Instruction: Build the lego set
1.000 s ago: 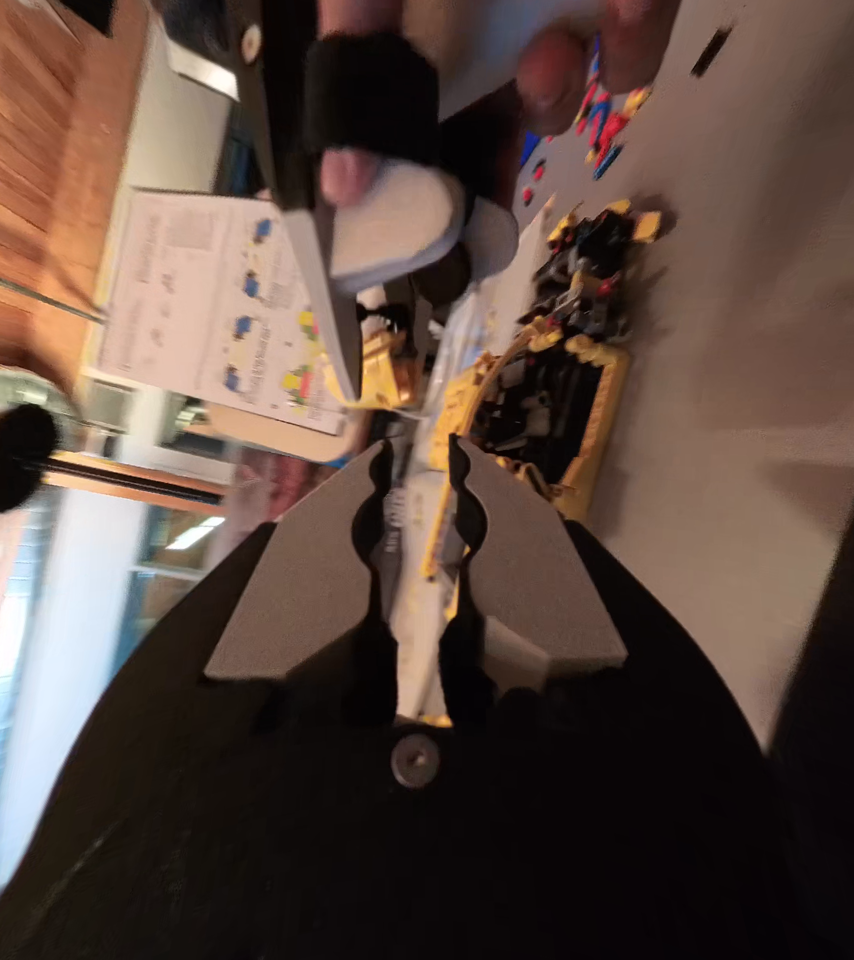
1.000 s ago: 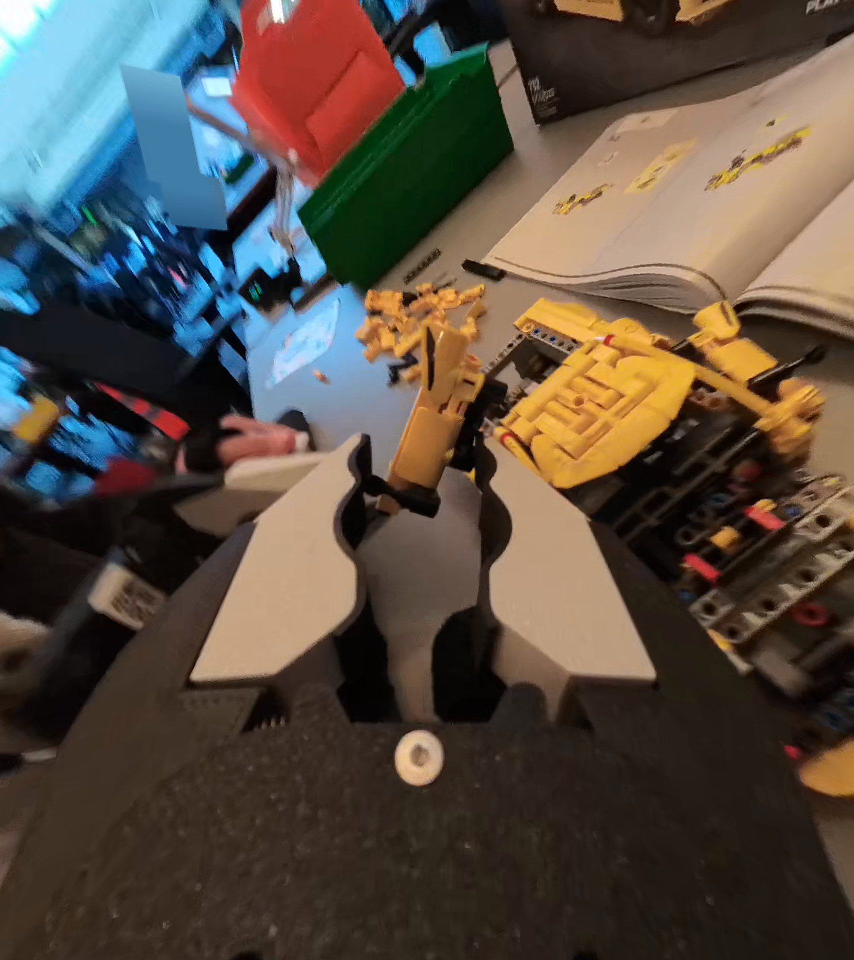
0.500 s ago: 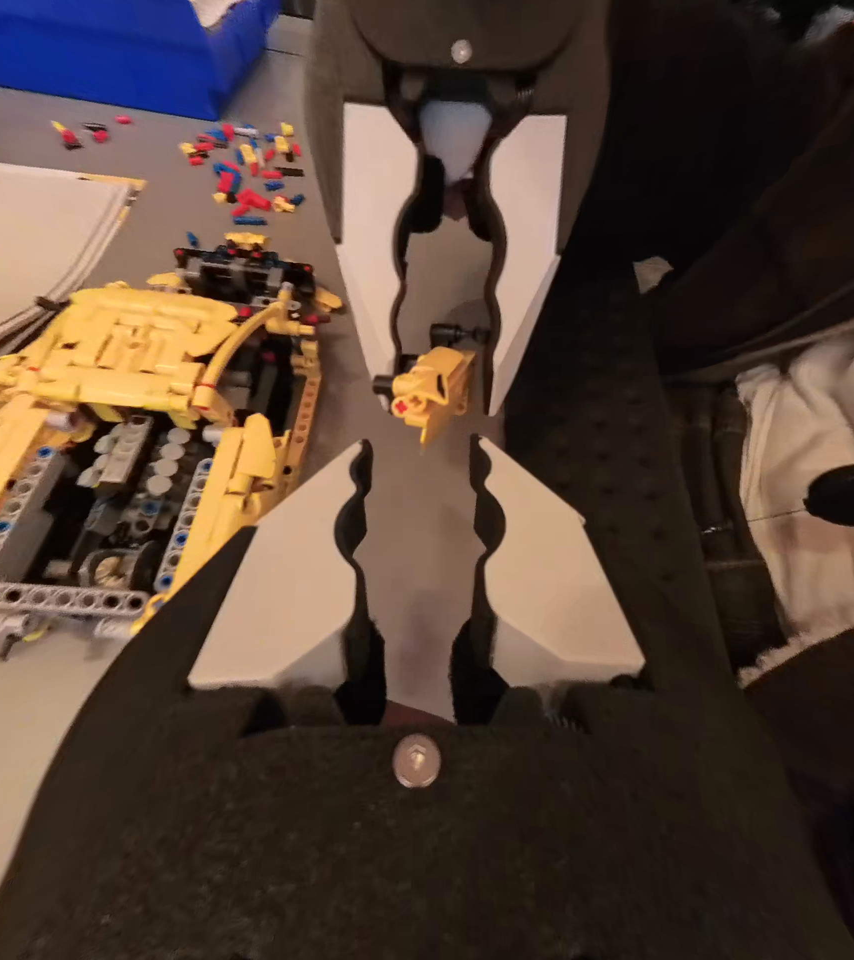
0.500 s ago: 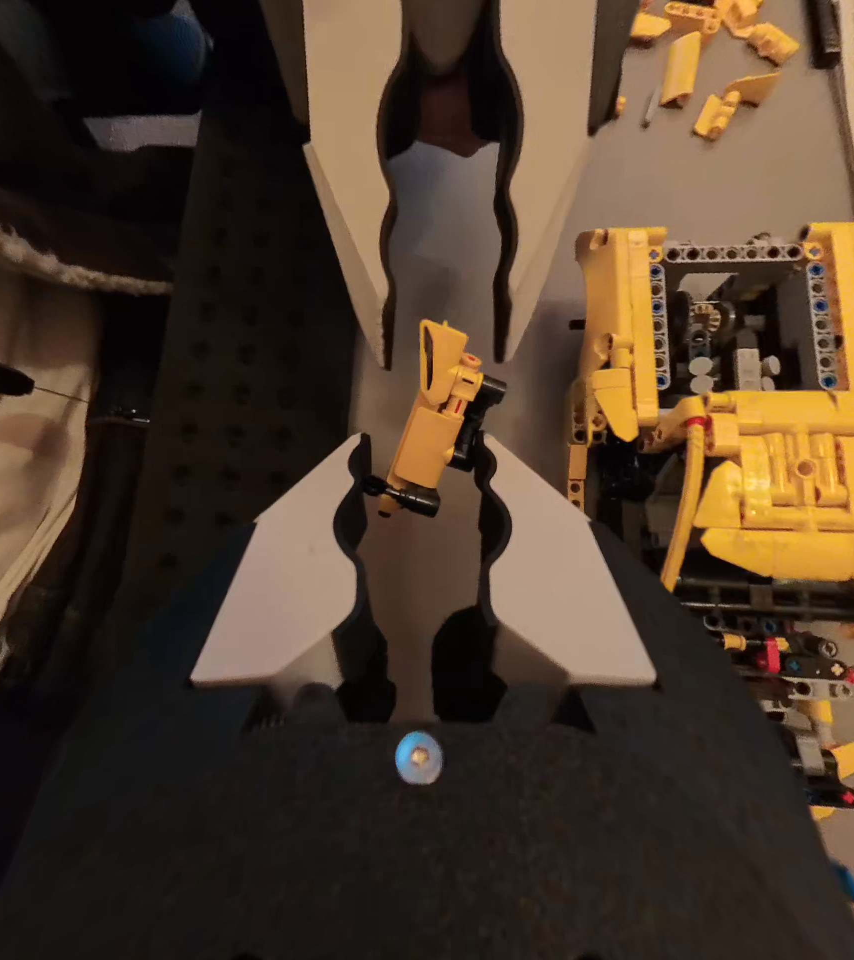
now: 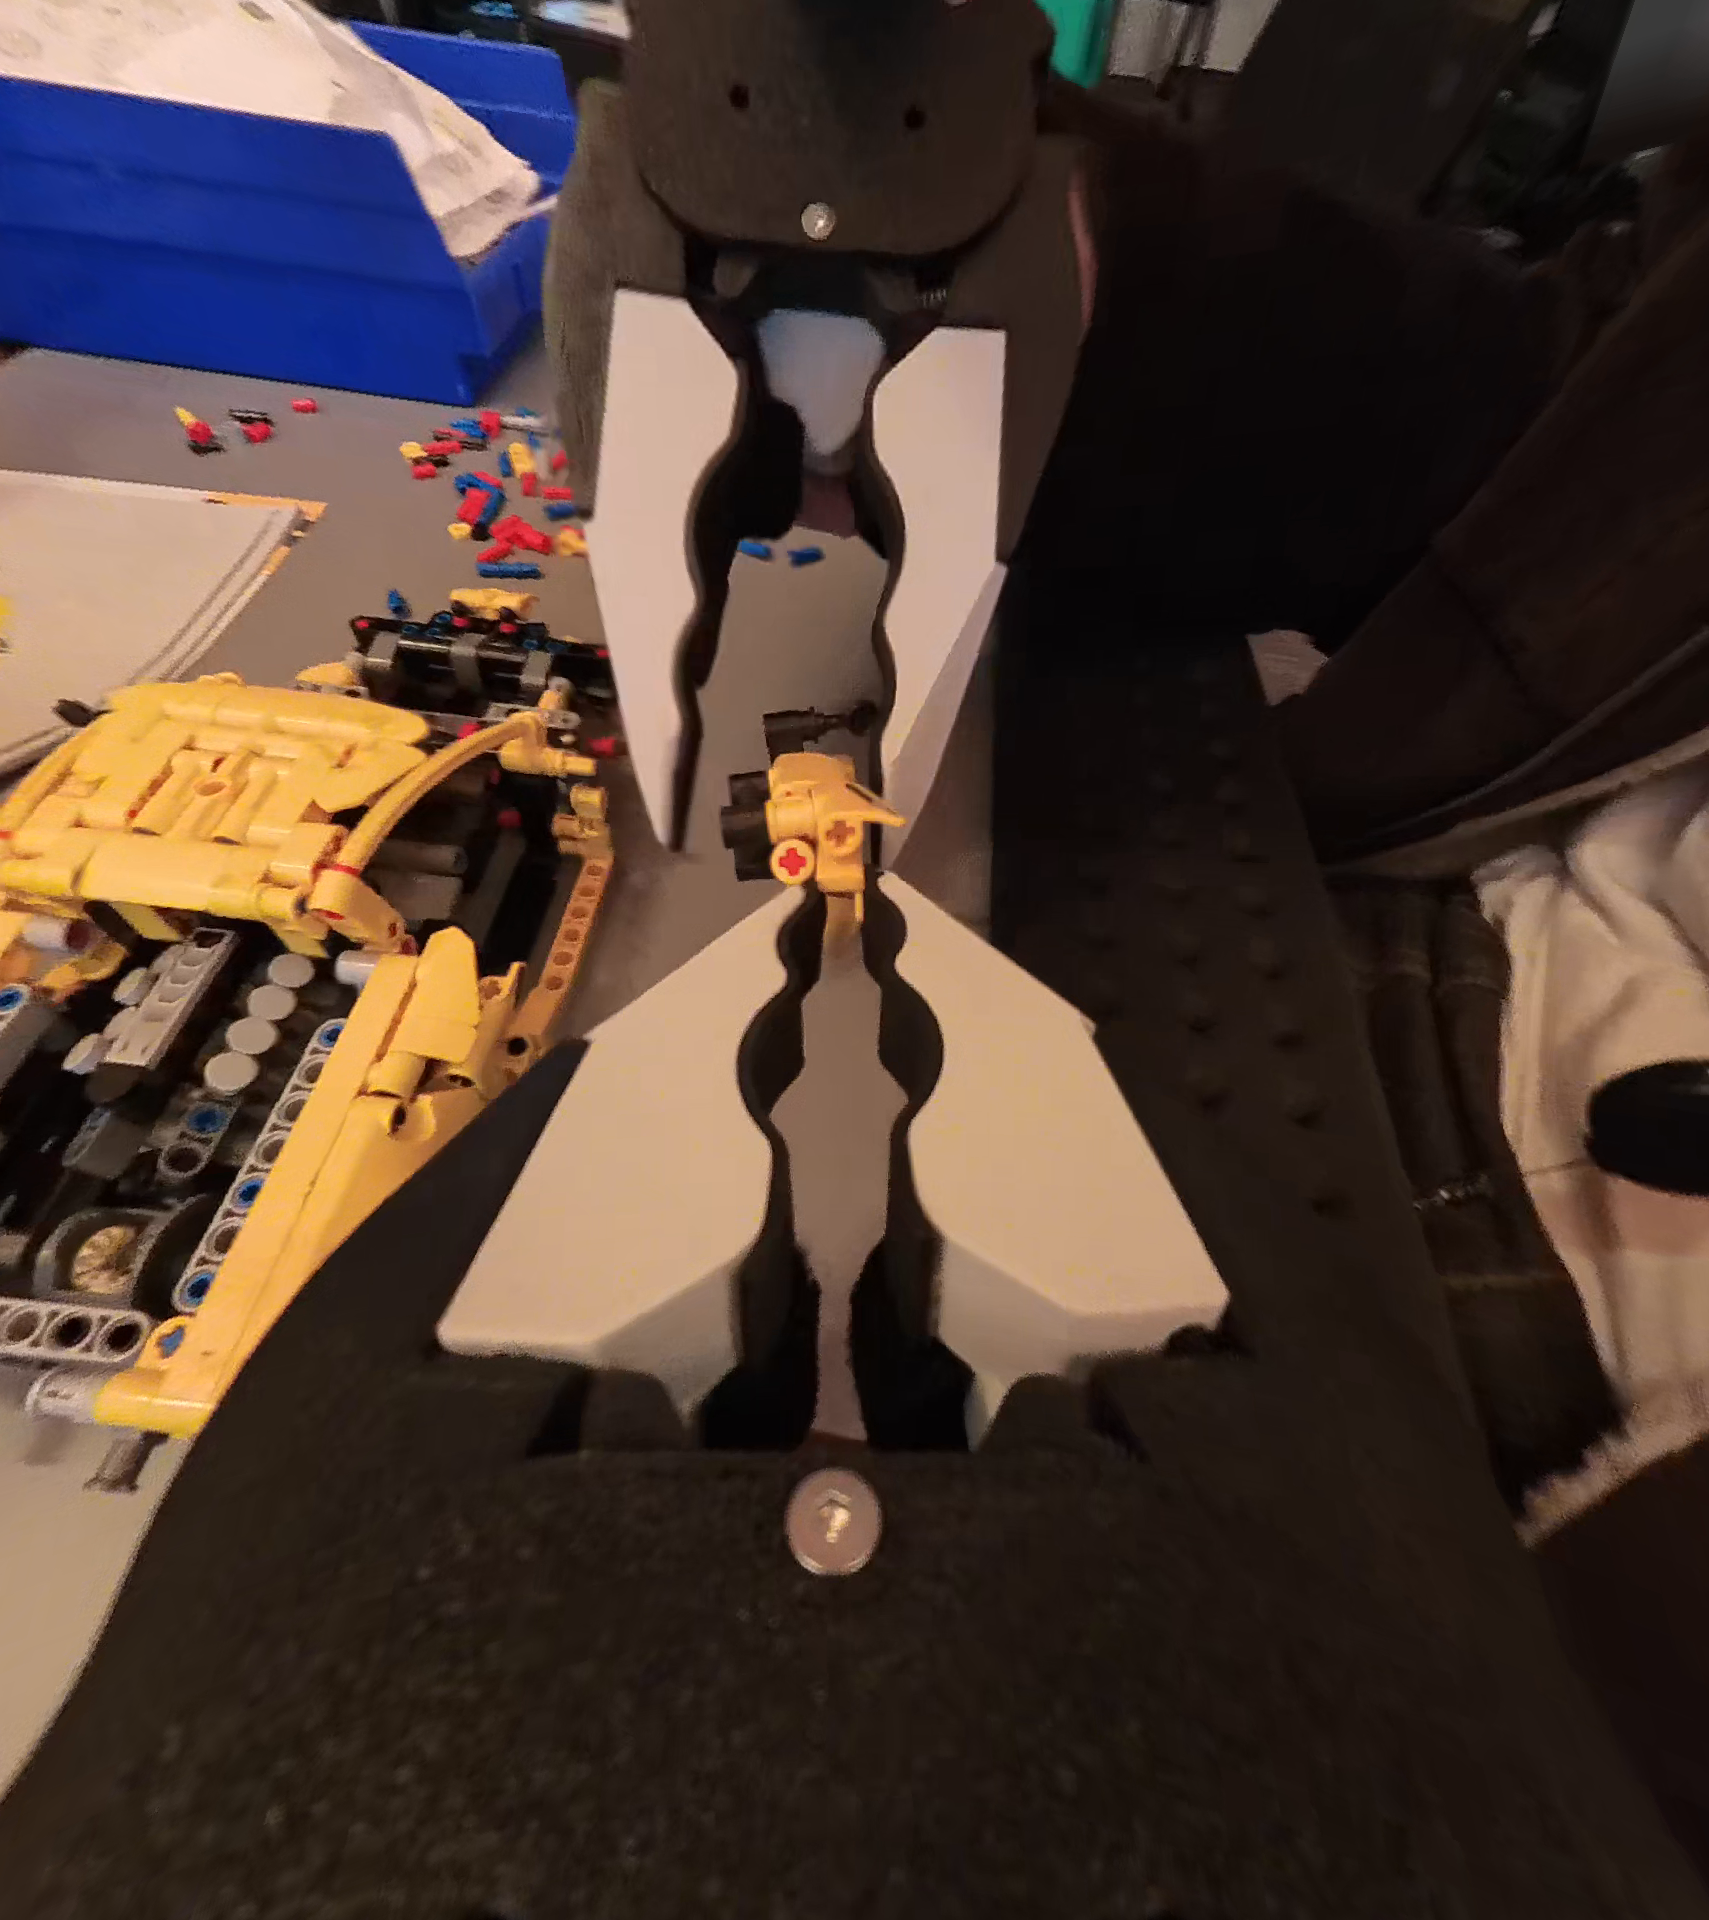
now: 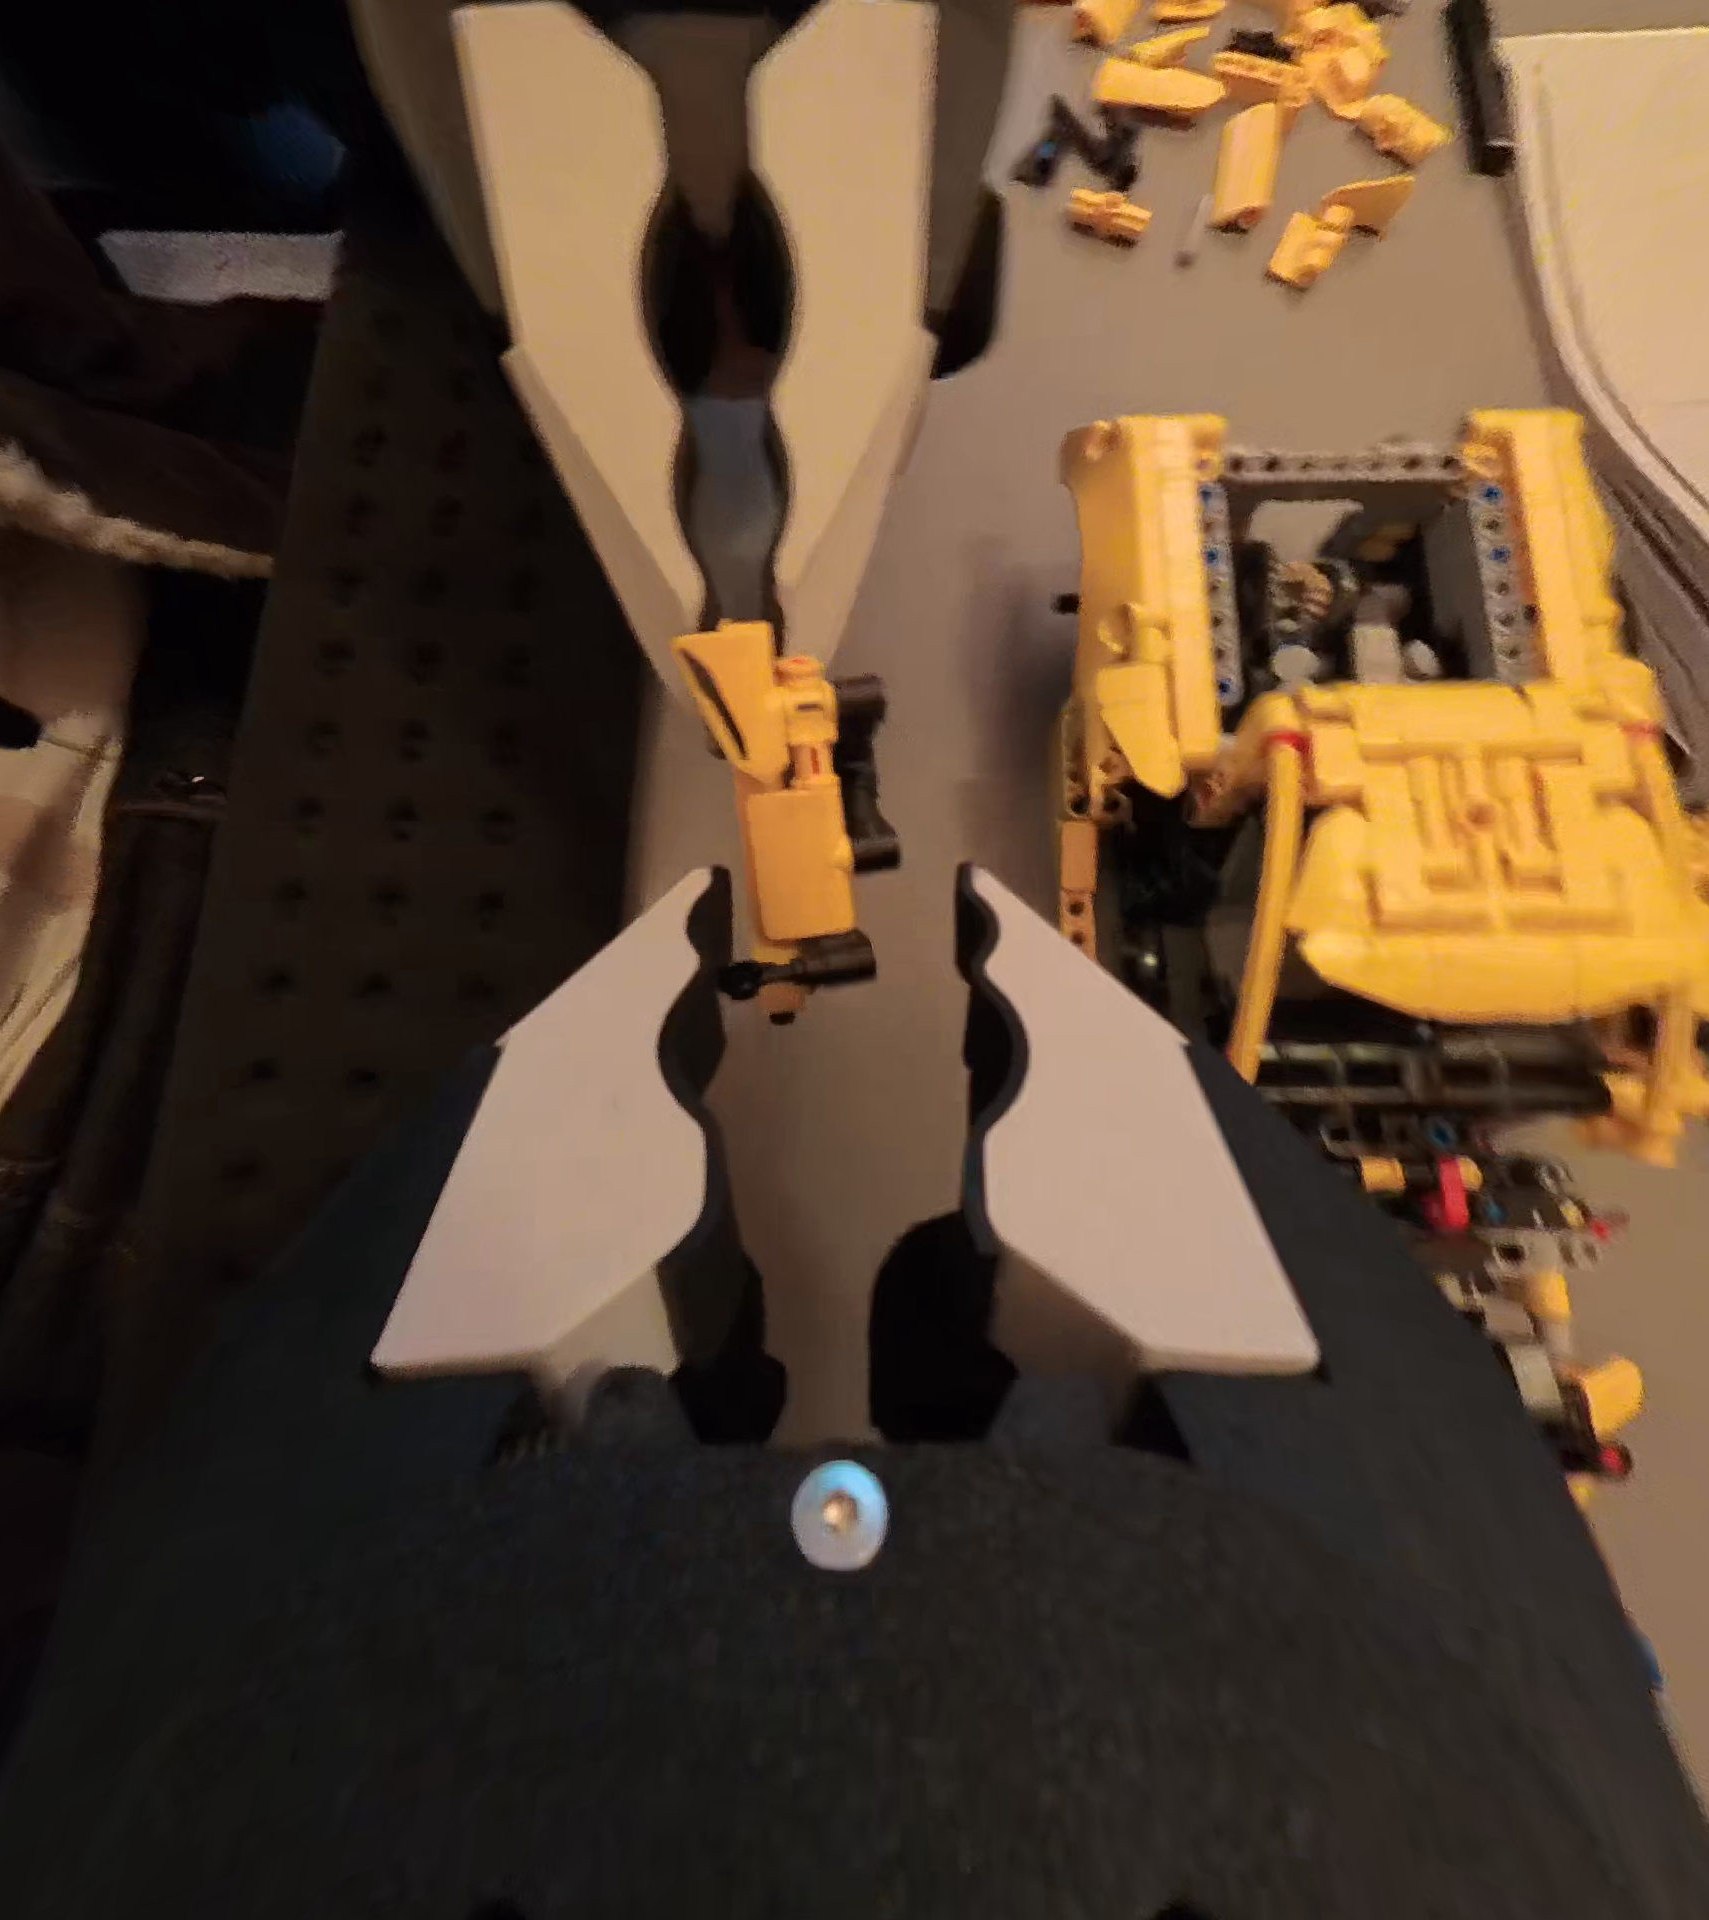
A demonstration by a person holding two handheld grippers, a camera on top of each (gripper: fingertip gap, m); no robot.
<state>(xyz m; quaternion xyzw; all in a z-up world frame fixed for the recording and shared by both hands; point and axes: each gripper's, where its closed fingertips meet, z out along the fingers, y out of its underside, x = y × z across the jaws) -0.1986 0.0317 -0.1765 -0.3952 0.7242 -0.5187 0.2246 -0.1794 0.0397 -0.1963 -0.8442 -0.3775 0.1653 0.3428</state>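
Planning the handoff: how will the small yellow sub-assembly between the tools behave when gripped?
Probably light: the left tool holds the yellow sub-assembly by one thin tab. Likely to pivot or separate, being several pinned pieces with black connectors. Smooth plastic may slip.

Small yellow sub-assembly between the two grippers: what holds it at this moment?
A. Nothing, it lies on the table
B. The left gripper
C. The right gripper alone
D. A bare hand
B: the left gripper is shut on the tip of the yellow sub-assembly, while the right gripper has its fingers wide apart.
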